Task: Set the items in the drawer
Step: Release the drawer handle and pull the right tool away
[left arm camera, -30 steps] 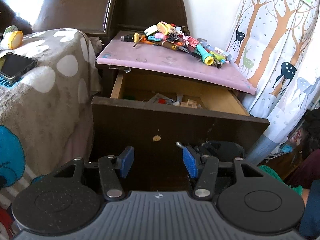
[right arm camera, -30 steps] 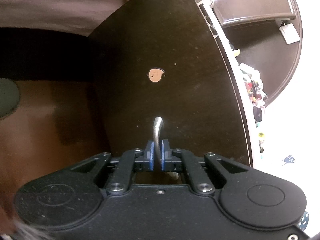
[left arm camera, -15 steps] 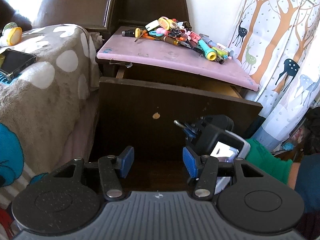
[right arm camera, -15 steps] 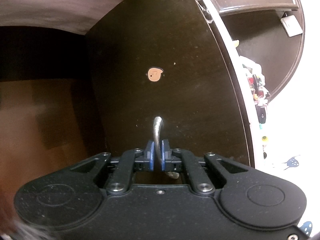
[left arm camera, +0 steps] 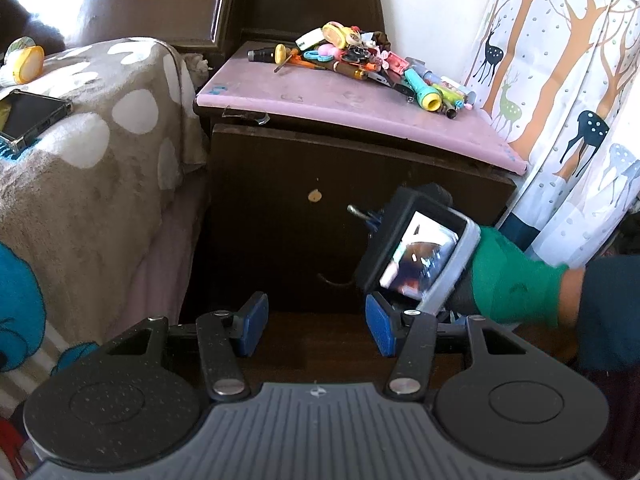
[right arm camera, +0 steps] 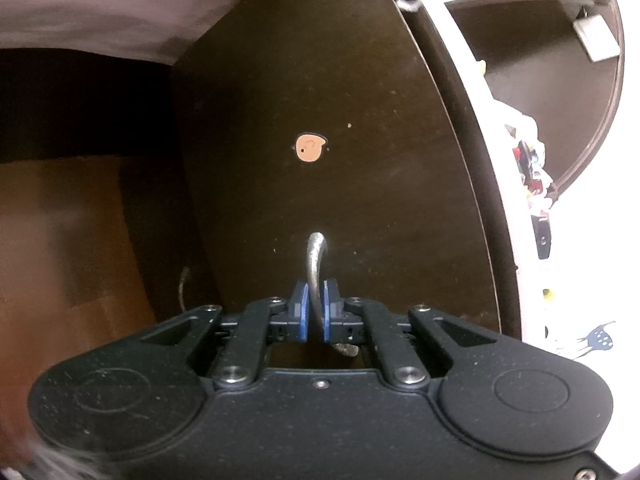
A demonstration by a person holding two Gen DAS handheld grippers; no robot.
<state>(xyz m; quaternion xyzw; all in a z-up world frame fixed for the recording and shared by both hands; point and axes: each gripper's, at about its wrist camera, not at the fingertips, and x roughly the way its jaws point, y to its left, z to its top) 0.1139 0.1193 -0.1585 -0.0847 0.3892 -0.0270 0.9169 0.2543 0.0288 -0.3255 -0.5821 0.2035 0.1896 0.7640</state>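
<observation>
The dark wooden drawer front (left arm camera: pixel 288 232) sits flush with the nightstand, so the drawer is closed. My right gripper (right arm camera: pixel 315 304) is shut on the drawer's curved metal handle (right arm camera: pixel 316 256), which sticks out of the front (right arm camera: pixel 320 80). In the left wrist view the right gripper (left arm camera: pixel 374 220) is held against that handle (left arm camera: pixel 355 211) by a green-gloved hand (left arm camera: pixel 508 276). A pile of small items (left arm camera: pixel 360 60), with screwdrivers, toys and a torch, lies on the pink top (left arm camera: pixel 320 108). My left gripper (left arm camera: pixel 316 328) hangs open and empty in front of the nightstand.
A bed with a spotted brown blanket (left arm camera: pixel 100 160) stands left of the nightstand, with a phone (left arm camera: pixel 28 116) on it. A deer-print curtain (left arm camera: pixel 560 100) hangs on the right. A lower drawer handle (left arm camera: pixel 334 282) shows beneath.
The drawer, open a second ago with its contents showing, has slid back in and is now closed. My right gripper moved in with the handle. The left gripper stayed open.
</observation>
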